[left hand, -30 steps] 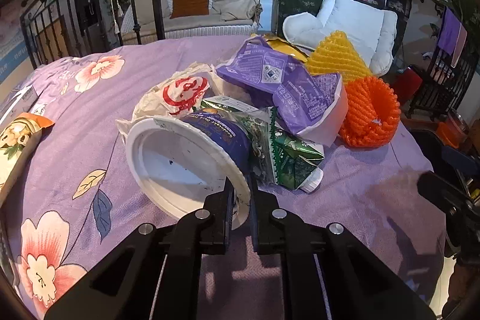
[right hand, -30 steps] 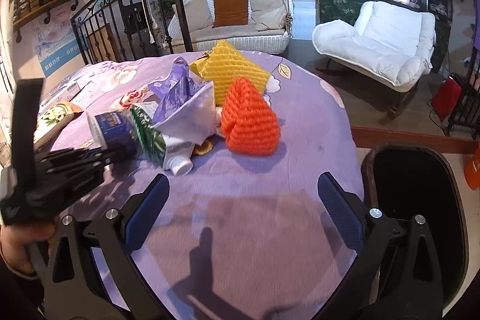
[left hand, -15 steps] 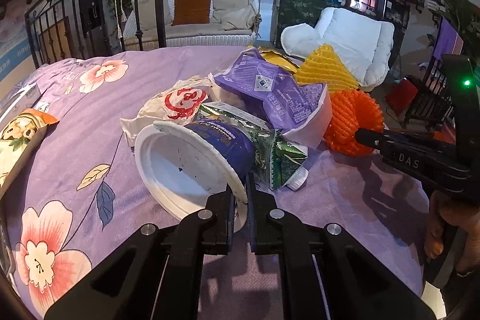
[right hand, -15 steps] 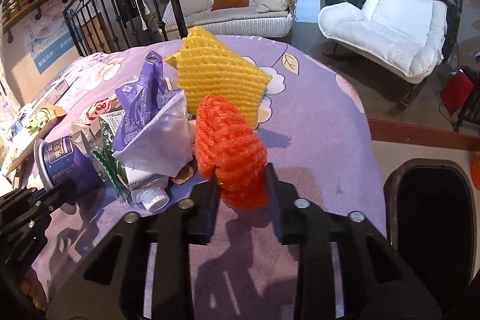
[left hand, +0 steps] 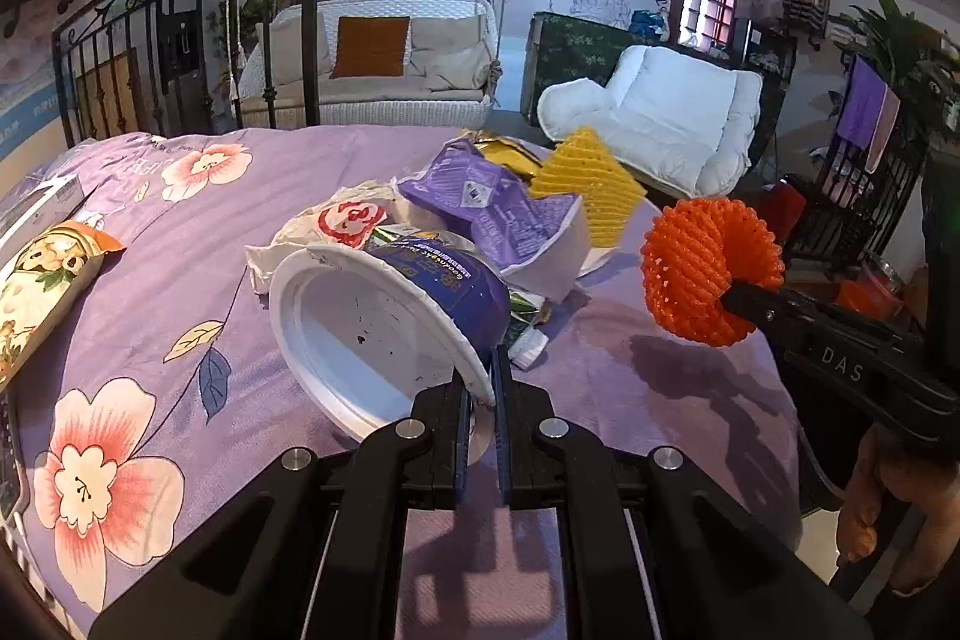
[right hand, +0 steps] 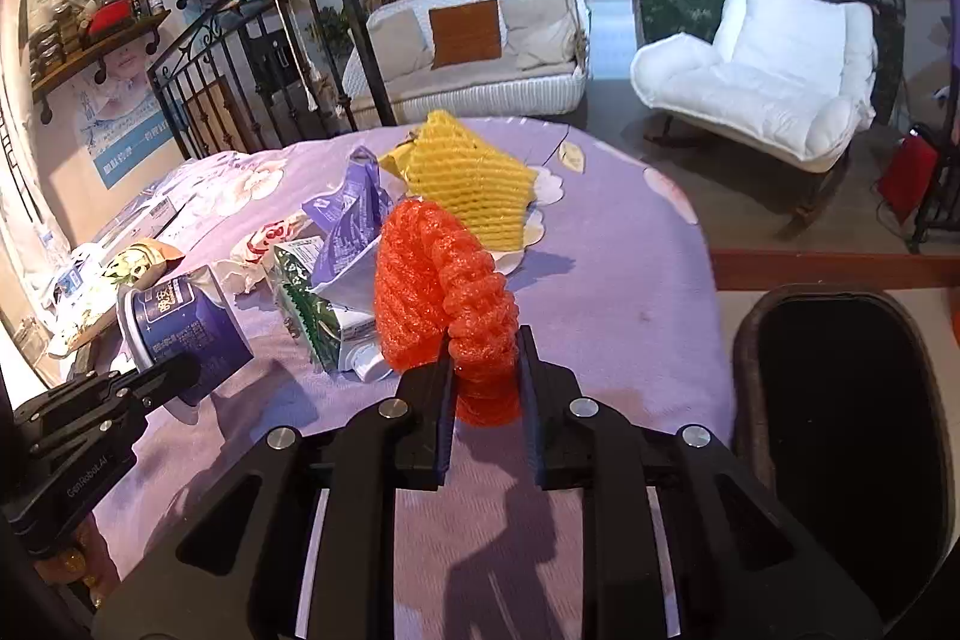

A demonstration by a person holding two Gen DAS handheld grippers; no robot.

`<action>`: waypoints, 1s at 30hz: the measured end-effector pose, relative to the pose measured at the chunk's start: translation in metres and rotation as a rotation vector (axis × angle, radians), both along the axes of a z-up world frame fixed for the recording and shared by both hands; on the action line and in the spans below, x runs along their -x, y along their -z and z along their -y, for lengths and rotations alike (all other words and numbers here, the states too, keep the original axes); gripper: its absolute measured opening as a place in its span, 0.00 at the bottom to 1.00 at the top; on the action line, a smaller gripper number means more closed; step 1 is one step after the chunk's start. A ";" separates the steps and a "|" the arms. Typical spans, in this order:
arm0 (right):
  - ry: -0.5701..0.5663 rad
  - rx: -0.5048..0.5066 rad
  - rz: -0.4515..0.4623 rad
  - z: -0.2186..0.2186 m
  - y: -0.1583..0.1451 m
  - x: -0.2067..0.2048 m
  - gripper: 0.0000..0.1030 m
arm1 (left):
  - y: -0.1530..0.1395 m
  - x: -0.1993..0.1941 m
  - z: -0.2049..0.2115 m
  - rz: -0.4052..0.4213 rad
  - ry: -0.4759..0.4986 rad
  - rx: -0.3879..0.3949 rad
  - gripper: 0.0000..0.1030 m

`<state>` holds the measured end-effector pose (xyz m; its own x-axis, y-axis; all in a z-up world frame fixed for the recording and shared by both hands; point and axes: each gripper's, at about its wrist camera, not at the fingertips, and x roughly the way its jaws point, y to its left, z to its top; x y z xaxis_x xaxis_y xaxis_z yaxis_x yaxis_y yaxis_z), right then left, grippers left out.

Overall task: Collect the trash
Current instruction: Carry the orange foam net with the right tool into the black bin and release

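A soft purple floral cloth [left hand: 630, 388] is covering the table. The orange foam net [right hand: 444, 292] is looking rough and meshy, the paper cup [left hand: 390, 316] smooth and matt inside.

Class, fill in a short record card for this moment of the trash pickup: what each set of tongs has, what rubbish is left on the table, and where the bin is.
left tongs: shut on the rim of the blue paper cup
right tongs: just closed on the orange foam net
left on the table: yellow foam net, purple wrapper, green carton
bin: dark, open, beside the table edge
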<state>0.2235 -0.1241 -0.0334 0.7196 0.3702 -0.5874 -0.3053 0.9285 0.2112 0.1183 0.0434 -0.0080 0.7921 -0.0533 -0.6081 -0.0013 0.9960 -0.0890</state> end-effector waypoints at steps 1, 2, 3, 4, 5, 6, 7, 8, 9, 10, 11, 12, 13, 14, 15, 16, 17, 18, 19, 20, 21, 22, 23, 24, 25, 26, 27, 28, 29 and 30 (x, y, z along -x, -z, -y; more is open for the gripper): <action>0.008 -0.002 0.010 0.005 -0.002 0.005 0.19 | -0.002 0.003 0.002 0.008 0.007 0.002 0.08; 0.021 -0.004 0.022 0.010 -0.005 0.012 0.19 | -0.005 0.005 0.006 0.016 0.017 0.007 0.08; 0.030 -0.004 0.027 0.015 -0.006 0.017 0.19 | -0.007 0.008 0.009 0.024 0.028 0.013 0.08; 0.043 -0.003 0.030 0.021 -0.007 0.023 0.19 | -0.008 0.010 0.013 0.032 0.040 0.018 0.08; 0.061 -0.005 0.036 0.028 -0.008 0.028 0.19 | -0.010 0.012 0.017 0.037 0.051 0.019 0.08; 0.074 -0.006 0.040 0.034 -0.009 0.032 0.19 | -0.011 0.013 0.021 0.043 0.063 0.020 0.08; 0.094 -0.005 0.044 0.042 -0.010 0.037 0.19 | -0.012 0.015 0.027 0.052 0.076 0.023 0.08; 0.114 -0.005 0.046 0.050 -0.010 0.041 0.19 | -0.013 0.017 0.030 0.058 0.088 0.024 0.08; 0.130 -0.007 0.045 0.057 -0.010 0.045 0.19 | -0.014 0.018 0.035 0.062 0.104 0.027 0.08; 0.148 -0.008 0.042 0.065 -0.010 0.048 0.19 | -0.014 0.019 0.039 0.065 0.117 0.030 0.08; 0.167 -0.007 0.039 0.073 -0.009 0.050 0.19 | -0.014 0.019 0.044 0.066 0.132 0.034 0.08; 0.200 0.001 0.028 0.084 -0.007 0.052 0.19 | -0.014 0.020 0.050 0.066 0.145 0.036 0.08; 0.225 0.007 0.020 0.093 -0.006 0.054 0.19 | -0.013 0.020 0.055 0.065 0.160 0.039 0.08; 0.254 0.010 0.010 0.105 -0.003 0.056 0.19 | -0.013 0.020 0.059 0.063 0.175 0.043 0.08; 0.281 0.010 -0.003 0.114 -0.001 0.056 0.19 | -0.011 0.020 0.064 0.060 0.193 0.047 0.08; 0.305 0.010 -0.016 0.123 0.002 0.057 0.19 | -0.010 0.019 0.069 0.057 0.210 0.050 0.08; 0.327 0.011 -0.030 0.131 0.004 0.056 0.19 | -0.009 0.018 0.074 0.053 0.228 0.051 0.08; 0.361 0.011 -0.050 0.142 0.009 0.056 0.19 | -0.009 0.017 0.078 0.050 0.241 0.053 0.08; 0.386 0.012 -0.066 0.151 0.012 0.056 0.19 | -0.008 0.016 0.083 0.047 0.259 0.053 0.08; 0.409 0.016 -0.083 0.158 0.017 0.054 0.19 | -0.008 0.015 0.088 0.046 0.276 0.051 0.08; 0.436 0.020 -0.105 0.166 0.024 0.052 0.19 | -0.008 0.014 0.094 0.045 0.293 0.049 0.08; 0.457 0.017 -0.125 0.174 0.030 0.051 0.19 | -0.008 0.015 0.098 0.045 0.310 0.048 0.08; 0.473 0.012 -0.145 0.180 0.036 0.051 0.19 | -0.008 0.014 0.103 0.044 0.329 0.047 0.08; 0.489 0.003 -0.169 0.187 0.043 0.049 0.19 | -0.008 0.014 0.108 0.042 0.344 0.049 0.08; 0.507 -0.005 -0.190 0.193 0.050 0.047 0.19 | -0.008 0.013 0.113 0.038 0.363 0.053 0.08; 0.518 -0.007 -0.204 0.196 0.055 0.046 0.23 | -0.007 0.011 0.118 0.029 0.379 0.058 0.08; 0.527 -0.006 -0.217 0.198 0.061 0.047 0.27 | -0.006 0.009 0.122 0.020 0.391 0.062 0.08; 0.533 -0.005 -0.223 0.199 0.065 0.046 0.33 | -0.005 0.007 0.126 0.008 0.405 0.069 0.08; 0.545 0.000 -0.228 0.201 0.070 0.047 0.51 | -0.004 0.005 0.130 0.000 0.417 0.074 0.08; 0.560 0.003 -0.228 0.202 0.073 0.049 0.62 | -0.003 0.003 0.134 -0.007 0.428 0.072 0.08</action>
<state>0.1744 -0.3264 -0.1059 0.6607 -0.0303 -0.7501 0.2828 0.9356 0.2113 0.1152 -0.0908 -0.0049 0.6852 -0.4184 -0.5962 0.4096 0.8982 -0.1596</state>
